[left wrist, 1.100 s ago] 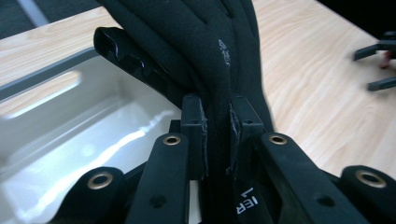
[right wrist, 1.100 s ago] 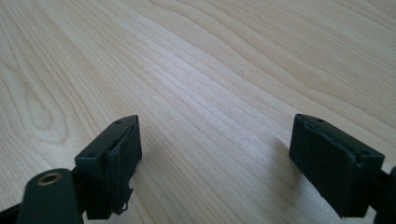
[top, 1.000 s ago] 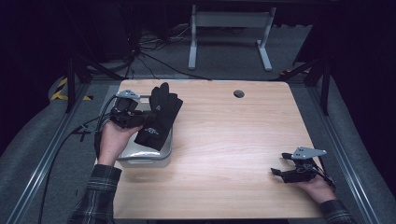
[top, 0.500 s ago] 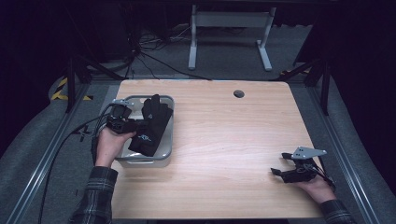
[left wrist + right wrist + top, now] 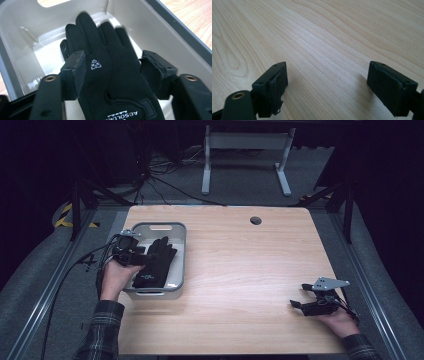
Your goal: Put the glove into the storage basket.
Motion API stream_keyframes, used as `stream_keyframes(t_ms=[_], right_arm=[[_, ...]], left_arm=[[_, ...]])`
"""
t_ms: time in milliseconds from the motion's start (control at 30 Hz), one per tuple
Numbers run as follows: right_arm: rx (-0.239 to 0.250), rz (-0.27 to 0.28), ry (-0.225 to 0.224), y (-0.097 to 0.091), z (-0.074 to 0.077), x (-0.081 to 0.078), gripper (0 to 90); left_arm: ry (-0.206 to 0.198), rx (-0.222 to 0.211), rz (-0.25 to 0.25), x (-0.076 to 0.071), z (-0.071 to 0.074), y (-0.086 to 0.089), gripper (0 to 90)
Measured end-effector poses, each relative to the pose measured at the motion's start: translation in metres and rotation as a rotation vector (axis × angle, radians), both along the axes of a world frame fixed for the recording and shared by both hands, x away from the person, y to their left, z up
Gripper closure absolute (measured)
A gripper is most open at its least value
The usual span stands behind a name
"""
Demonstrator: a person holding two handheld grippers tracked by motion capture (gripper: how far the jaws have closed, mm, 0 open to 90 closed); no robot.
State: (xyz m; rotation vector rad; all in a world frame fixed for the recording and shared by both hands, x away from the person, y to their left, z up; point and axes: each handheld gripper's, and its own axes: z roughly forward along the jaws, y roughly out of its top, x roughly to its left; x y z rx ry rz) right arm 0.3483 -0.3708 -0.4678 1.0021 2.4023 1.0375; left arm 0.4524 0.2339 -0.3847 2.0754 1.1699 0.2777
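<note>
A black glove (image 5: 154, 263) with white lettering lies in the grey plastic bin (image 5: 159, 225) at the table's left edge, its fingers toward the far wall. In the left gripper view the glove (image 5: 112, 82) runs up between my jaws over the bin's pale floor (image 5: 47, 47). My left gripper (image 5: 144, 258) is at the bin's left rim. Its jaws have just been opening and now stand apart on either side of the glove, with a gap at the right pad (image 5: 152, 71). My right gripper (image 5: 300, 296) rests open near the front right corner, with bare wood between its pads (image 5: 328, 82).
The wooden table (image 5: 240, 255) has a round cable hole (image 5: 256, 220) near its far edge. A cable trails from the left gripper off the table's left side. Metal rails run along both sides, and a white stand is on the floor behind.
The left hand has come down with the glove, which hung above the bin and now lies inside it. The left jaws have spread apart. The right gripper has kept still.
</note>
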Motion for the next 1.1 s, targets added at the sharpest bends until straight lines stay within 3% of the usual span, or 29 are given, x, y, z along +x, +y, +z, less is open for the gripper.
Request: stream_keyframes(t_ms=[267, 500, 700, 1100], right_arm=[[0.0, 0.0, 0.0, 0.0, 0.0, 0.0, 17.1], [0.0, 0.0, 0.0, 0.0, 0.0, 0.0, 17.1], [0.001, -0.004, 0.002, 0.0, 0.0, -0.001, 17.0], [0.0, -0.005, 0.002, 0.0, 0.0, -0.001, 17.0]], left_arm=[[-0.035, -0.014, -0.036, -0.008, 0.01, -0.021, 29.4], [-0.076, -0.015, -0.077, -0.015, 0.024, -0.049, 23.3], [-0.103, -0.04, -0.125, -0.025, 0.033, -0.078, 18.4], [-0.098, -0.042, -0.253, -0.042, 0.026, -0.14, 16.7]])
